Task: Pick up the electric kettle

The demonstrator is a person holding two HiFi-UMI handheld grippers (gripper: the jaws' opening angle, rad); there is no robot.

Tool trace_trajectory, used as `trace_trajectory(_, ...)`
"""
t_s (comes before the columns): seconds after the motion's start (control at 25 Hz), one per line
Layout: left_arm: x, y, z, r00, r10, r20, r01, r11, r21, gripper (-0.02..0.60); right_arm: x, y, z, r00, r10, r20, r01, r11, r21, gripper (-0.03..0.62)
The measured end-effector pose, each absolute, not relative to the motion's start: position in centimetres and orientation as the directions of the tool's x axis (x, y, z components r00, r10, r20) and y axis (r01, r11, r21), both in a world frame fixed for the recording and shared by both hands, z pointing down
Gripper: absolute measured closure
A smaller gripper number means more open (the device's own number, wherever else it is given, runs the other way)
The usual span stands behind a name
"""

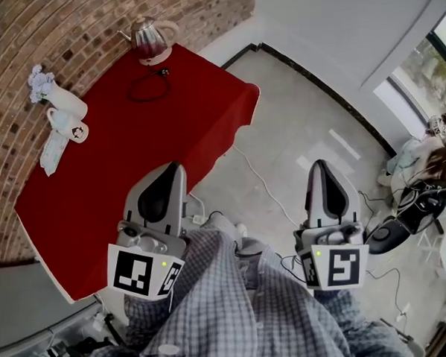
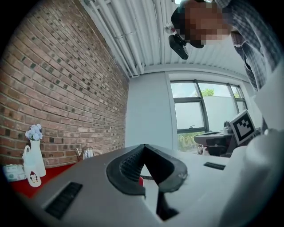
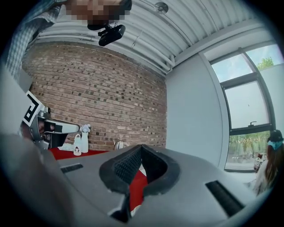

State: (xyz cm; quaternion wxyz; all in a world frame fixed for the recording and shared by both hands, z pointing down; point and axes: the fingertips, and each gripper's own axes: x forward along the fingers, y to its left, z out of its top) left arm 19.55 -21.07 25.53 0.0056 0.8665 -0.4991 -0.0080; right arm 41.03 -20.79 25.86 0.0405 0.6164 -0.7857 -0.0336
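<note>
Shirt cloth [image 1: 237,307] in a check pattern fills the foreground, with a gripper held out on each side. Left gripper [image 1: 175,169] and right gripper [image 1: 321,166] both point level, fingers [image 2: 128,167] pressed together with nothing between them. Just ahead of the left fingers is the near part of a red worktop [image 1: 132,156]. The right fingers hang over bare floor [image 1: 295,125] beside it.

Further ahead, left of the left fingers, stand a white mug [image 1: 70,126] and a vase of flowers [image 1: 53,97]. Far beyond both pairs of fingers, at the worktop's far corner by a brick wall [image 1: 22,43], sits the electric kettle [image 1: 150,37], its black cord [image 1: 147,87] looped in front.

Likely risks: closed fingers cannot take the handle, and a low reach could snag the cord loop and drag the kettle.
</note>
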Motion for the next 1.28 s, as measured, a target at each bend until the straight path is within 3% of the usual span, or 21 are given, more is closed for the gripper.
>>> trace_trajectory(0.76, 20.3, -28.9, 26.8, 0.461, -0.887, -0.018, -0.882, -0.460, 0.101, 0.581, 40.1, -29.5, 28.1, -0.312, -0.949, 0.046, -0.938, 0.315, 0.145, 0.588)
trace_trajectory(1.28, 14.0, -43.0, 27.1, 0.417, -0.909, 0.000, -0.899, -0.413, 0.146, 0.581, 32.9, -44.4, 28.5, -0.375, -0.920, 0.114, -0.908, 0.389, 0.157, 0.588)
